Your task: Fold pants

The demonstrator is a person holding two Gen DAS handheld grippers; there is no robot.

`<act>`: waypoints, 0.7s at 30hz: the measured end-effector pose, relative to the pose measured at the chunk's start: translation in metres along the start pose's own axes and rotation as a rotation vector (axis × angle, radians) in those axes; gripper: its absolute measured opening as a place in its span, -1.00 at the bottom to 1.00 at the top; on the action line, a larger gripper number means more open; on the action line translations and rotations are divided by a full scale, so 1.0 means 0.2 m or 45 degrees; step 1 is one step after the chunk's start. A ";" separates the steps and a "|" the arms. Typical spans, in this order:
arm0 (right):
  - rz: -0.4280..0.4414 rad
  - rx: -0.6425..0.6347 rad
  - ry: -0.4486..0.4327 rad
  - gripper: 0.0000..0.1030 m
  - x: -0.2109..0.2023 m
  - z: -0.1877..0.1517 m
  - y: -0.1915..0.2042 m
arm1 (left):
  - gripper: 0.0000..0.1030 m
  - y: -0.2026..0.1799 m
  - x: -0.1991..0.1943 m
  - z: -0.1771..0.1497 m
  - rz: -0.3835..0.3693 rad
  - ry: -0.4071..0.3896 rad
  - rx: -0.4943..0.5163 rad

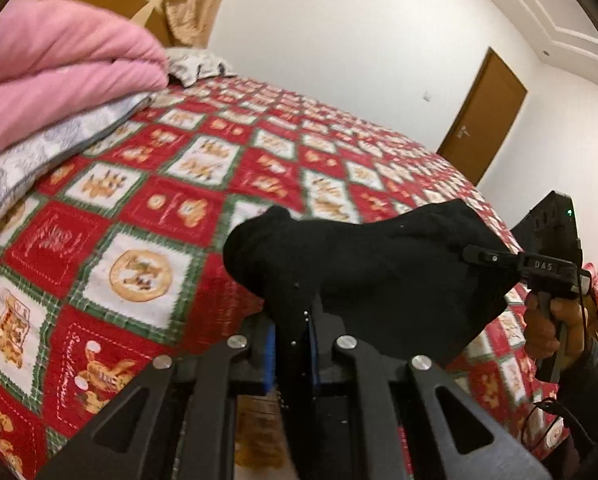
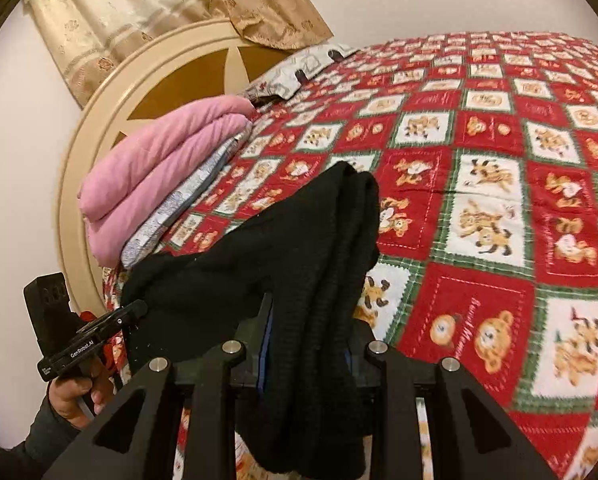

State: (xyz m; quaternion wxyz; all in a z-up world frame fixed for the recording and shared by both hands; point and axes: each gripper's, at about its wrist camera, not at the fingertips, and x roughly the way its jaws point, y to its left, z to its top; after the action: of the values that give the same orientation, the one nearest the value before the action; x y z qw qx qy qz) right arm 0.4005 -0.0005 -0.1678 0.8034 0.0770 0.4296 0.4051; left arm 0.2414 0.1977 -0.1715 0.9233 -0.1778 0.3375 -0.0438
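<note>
Left wrist view: left claw (image 1: pixel 293 344) clenched on black pants (image 1: pixel 363 264), blue pads pinching a bunched fold. Right claw (image 1: pixel 479 255) at far right grips the cloth's other end, a hand (image 1: pixel 551 328) on its handle. Right wrist view: right claw (image 2: pixel 307 344) closed on the pants (image 2: pixel 299 248); ribbed knit fabric drapes over and down past its near edge. Pants hang between both claws above the bed (image 2: pixel 479 200), a red-green checked quilt with bear prints. Folded pink blanket (image 2: pixel 159 176) lies at far left.
</note>
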 end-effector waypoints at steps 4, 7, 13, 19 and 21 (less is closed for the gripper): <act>-0.014 0.056 0.063 -0.45 0.10 0.00 -0.10 | -0.63 0.04 0.08 -0.07 0.017 0.060 -0.021; -0.033 0.093 0.104 -0.29 0.11 -0.02 -0.19 | -0.28 0.02 0.11 -0.12 0.090 0.073 0.000; -0.102 0.131 0.057 -0.04 0.02 -0.08 -0.27 | 0.14 0.01 0.08 -0.18 0.173 0.055 0.029; -0.137 0.052 -0.035 -0.01 -0.16 -0.15 -0.17 | 0.36 0.00 0.03 -0.24 0.257 0.040 0.063; -0.175 0.033 0.007 0.02 -0.14 -0.19 -0.16 | 0.37 -0.01 0.02 -0.26 0.272 0.028 0.080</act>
State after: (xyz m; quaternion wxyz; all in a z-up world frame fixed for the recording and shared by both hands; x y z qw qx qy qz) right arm 0.3816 -0.0494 -0.1885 0.8271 0.0566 0.4412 0.3436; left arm 0.2124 0.1804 -0.2102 0.9241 -0.1114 0.3630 0.0423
